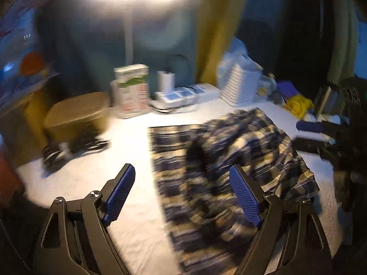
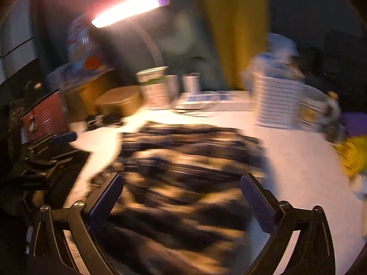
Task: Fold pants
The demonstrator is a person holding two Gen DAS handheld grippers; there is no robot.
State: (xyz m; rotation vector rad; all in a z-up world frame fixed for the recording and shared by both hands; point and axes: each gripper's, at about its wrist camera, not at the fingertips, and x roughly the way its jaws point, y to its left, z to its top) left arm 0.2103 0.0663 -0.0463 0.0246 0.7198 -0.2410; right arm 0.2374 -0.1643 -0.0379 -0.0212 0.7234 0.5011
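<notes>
Pants [image 1: 231, 160] in a dark blue and cream check lie rumpled on the white tabletop [image 1: 128, 142], bunched into loose folds rather than spread flat, and both views are smeared with motion blur. From where the left gripper [image 1: 183, 174] hangs, its blue-padded fingers [image 1: 120, 193] stand wide apart and hold nothing; the left pad is over bare table, the right one over the near part of the cloth. The right gripper [image 2: 182, 182] is likewise spread wide and empty, poised above the pants with cloth showing between its fingers. Whether either touches the fabric I cannot tell. Each gripper shows at the edge of the other's view, one on either side of the pants. Behind the pants along the table's far side sit a tan oval box [image 1: 75, 112], a white and green carton [image 1: 132, 89], a white ridged container [image 1: 238, 84] and something yellow [image 1: 297, 104]. A lit lamp bar [image 2: 128, 10] glares overhead, with a mustard curtain [image 2: 234, 34] beyond.
</notes>
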